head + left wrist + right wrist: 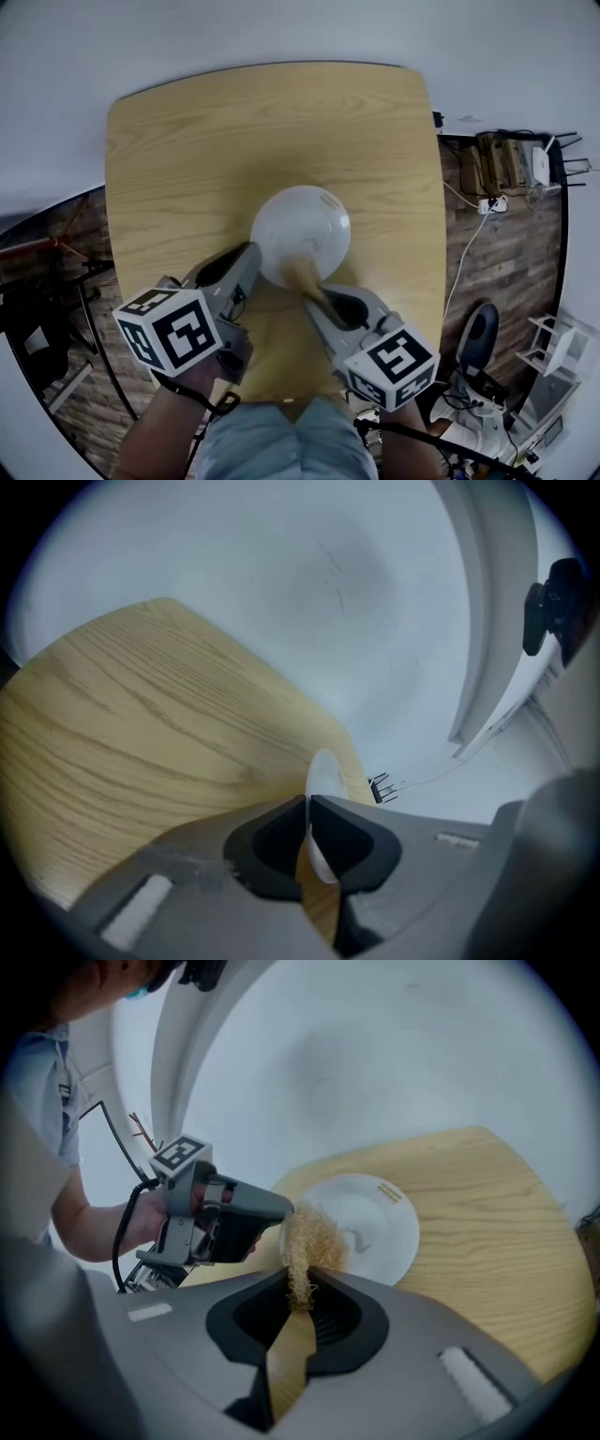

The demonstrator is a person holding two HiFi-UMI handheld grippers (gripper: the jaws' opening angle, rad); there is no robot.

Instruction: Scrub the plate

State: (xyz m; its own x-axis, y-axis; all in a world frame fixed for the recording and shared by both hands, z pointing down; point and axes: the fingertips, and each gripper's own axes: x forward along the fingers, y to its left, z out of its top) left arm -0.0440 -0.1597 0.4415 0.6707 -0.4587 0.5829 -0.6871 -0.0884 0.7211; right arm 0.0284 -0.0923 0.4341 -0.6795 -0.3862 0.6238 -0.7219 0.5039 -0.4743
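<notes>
The white plate (302, 225) lies mid-tabletop (216, 141), its 8 o'clock rim pinched by the left gripper (253, 253) jaws, while the right gripper (314, 292) jaws clamp a tan fibrous scrubber (302, 274) touching its 6 o'clock edge.

grey left tongs (255, 251), right tongs (312, 292); black-white marker cubes (173, 334).

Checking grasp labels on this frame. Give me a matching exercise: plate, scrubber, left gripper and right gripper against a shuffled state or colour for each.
1. plate
2. scrubber
3. left gripper
4. right gripper

A. jaws shut on the scrubber
B. white, round
C. jaws shut on the plate's rim
D. tan, fibrous

Pairs: 1-B, 2-D, 3-C, 4-A
</notes>
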